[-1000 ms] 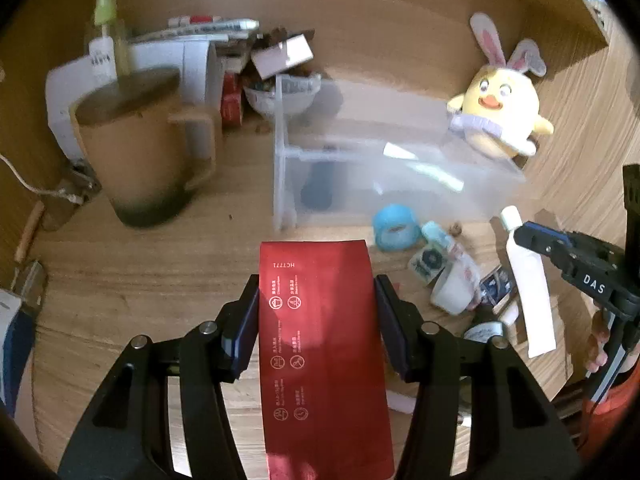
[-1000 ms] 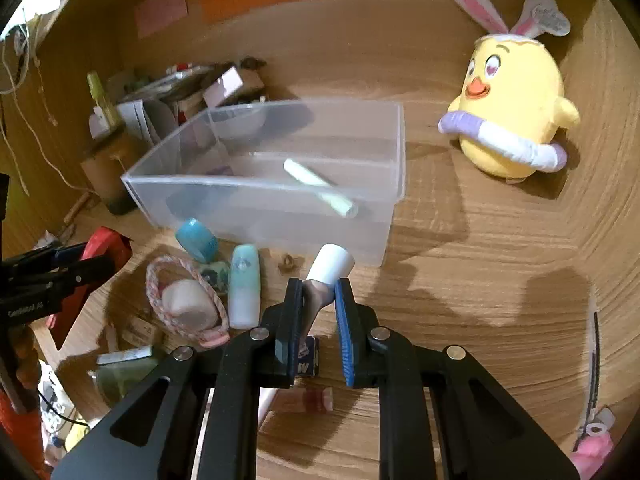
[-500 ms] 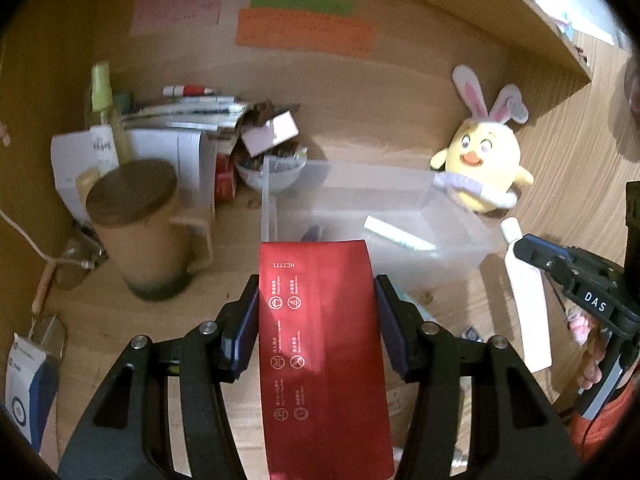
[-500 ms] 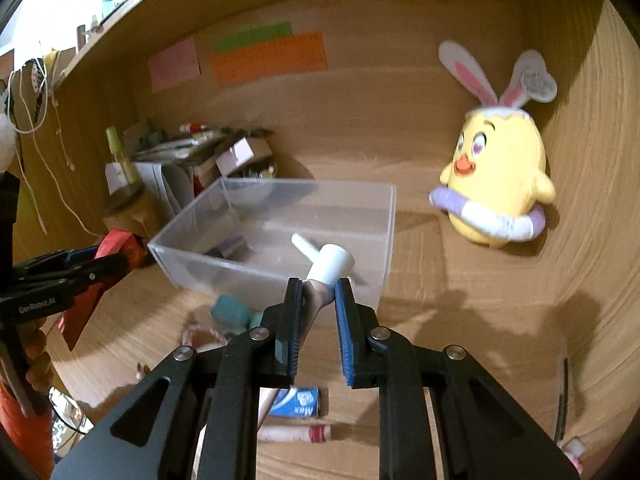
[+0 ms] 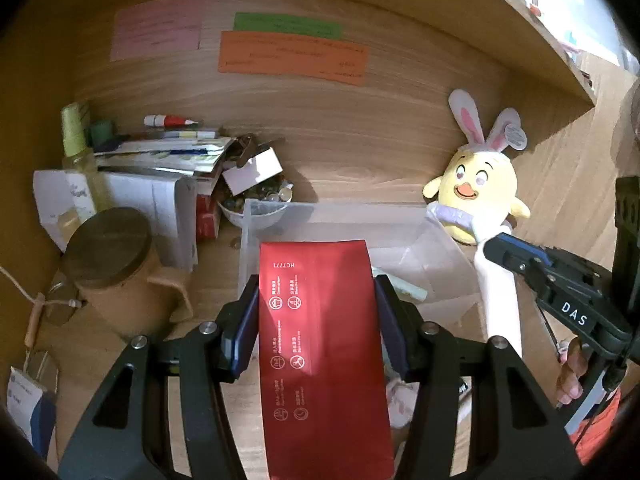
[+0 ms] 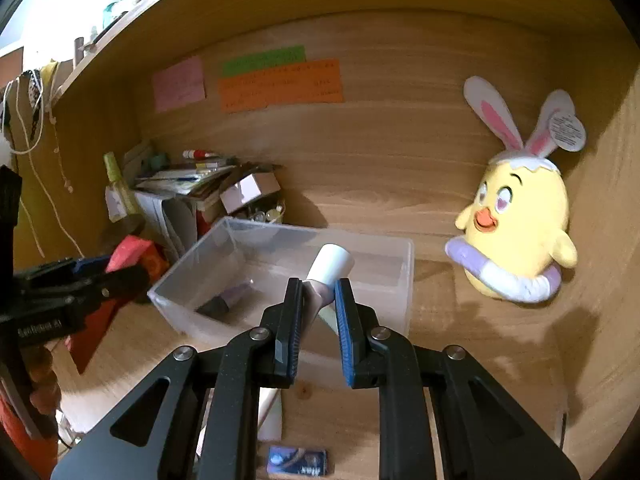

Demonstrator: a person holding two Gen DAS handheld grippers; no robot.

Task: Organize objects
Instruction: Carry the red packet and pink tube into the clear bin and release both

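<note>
- The left gripper (image 5: 316, 304) is holding a flat, glossy red packet (image 5: 320, 344) upright between its fingers (image 5: 244, 320), which are pinching the packet's two long edges. Small white symbols and a short white code are printed on its face.
- The right gripper (image 6: 318, 312) is clamping a pale tube (image 6: 320, 284) with a white cap (image 6: 332, 265); its fingers (image 6: 294, 320) are nearly pressed together around the tube's neck, and the cap is pointing up and away.
- Both held items are hanging above a clear plastic bin (image 6: 406, 280) that is sitting on the wooden surface (image 6: 480, 340). Inside the bin, a dark, purplish stick-shaped item (image 6: 228, 300) is lying on the bottom, too blurred to name.
- A yellow chick plush toy (image 6: 520, 232) with bunny ears is leaning on the wall right of the bin.
- A lidded brown mug (image 5: 116, 272) and a pile of papers (image 5: 160, 156) are sitting to the left of the bin.
- Pink, green and orange notes (image 5: 292, 56) are sticking to the back wall.
</note>
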